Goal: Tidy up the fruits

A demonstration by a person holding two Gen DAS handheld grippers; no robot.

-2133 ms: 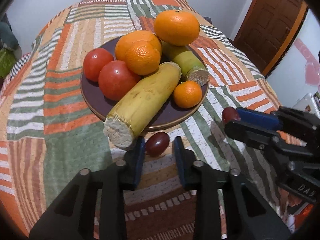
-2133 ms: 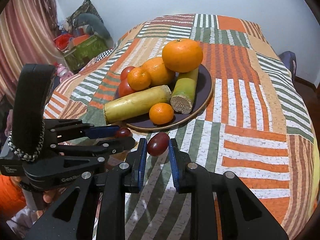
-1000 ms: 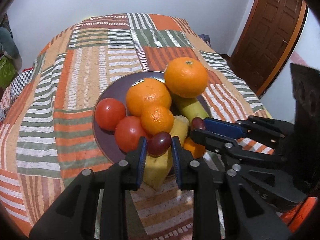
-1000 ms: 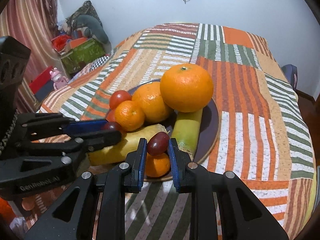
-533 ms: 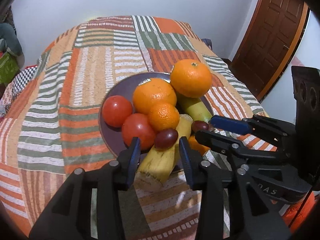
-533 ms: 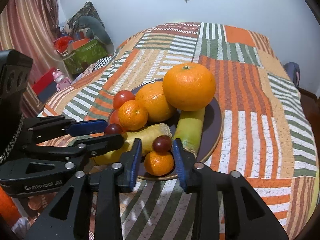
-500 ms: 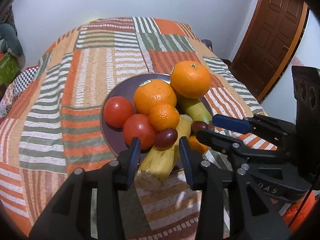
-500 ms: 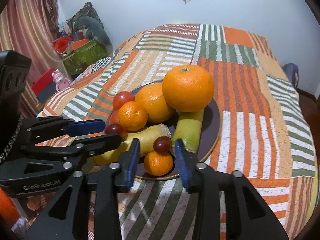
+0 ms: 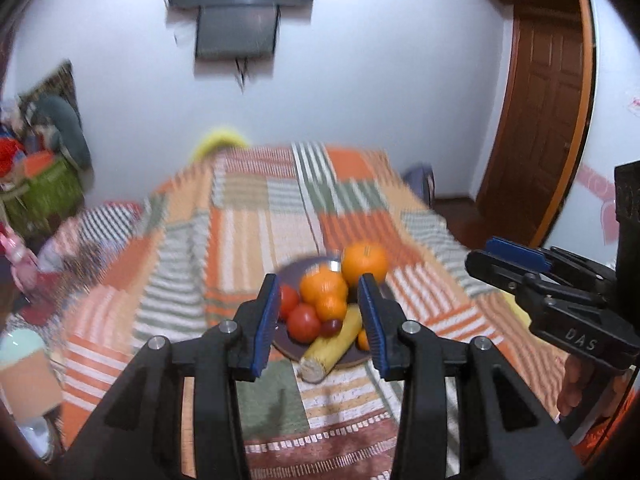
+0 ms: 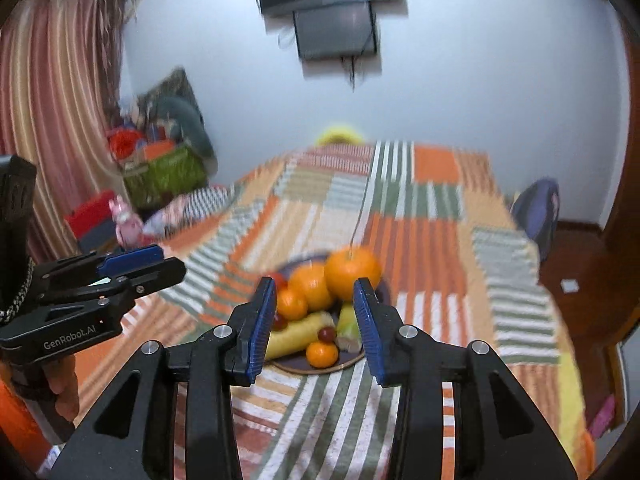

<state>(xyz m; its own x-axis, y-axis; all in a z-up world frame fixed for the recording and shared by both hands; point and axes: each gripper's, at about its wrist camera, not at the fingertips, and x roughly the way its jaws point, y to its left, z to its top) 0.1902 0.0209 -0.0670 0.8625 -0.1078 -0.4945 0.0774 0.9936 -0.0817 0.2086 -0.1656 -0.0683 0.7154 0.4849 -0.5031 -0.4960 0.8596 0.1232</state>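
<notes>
A dark plate (image 9: 288, 350) on the patchwork bedspread holds oranges (image 9: 365, 264), tomatoes (image 9: 304, 319), a yellow cane piece (image 9: 330, 346) and a dark grape (image 9: 332, 325). My left gripper (image 9: 318, 326) is open, empty and well back from the plate. In the right wrist view the plate (image 10: 344, 364) shows oranges (image 10: 352, 272), a small orange (image 10: 322, 354), cane pieces and a grape (image 10: 327, 334). My right gripper (image 10: 316, 328) is open, empty and held back too. Each gripper shows in the other's view, the right one (image 9: 508, 258) and the left one (image 10: 136, 264).
A wall-mounted screen (image 9: 240, 4) hangs above the bed. A wooden door (image 9: 548, 120) is at the right. Bags and toys (image 10: 160, 168) are piled by a striped curtain (image 10: 52, 120) at the left. A dark bag (image 10: 536, 208) sits beyond the bed's right edge.
Both grippers let go of their grapes onto the plate, opened wide and pulled back and up from the plate. The view now takes in the wall.
</notes>
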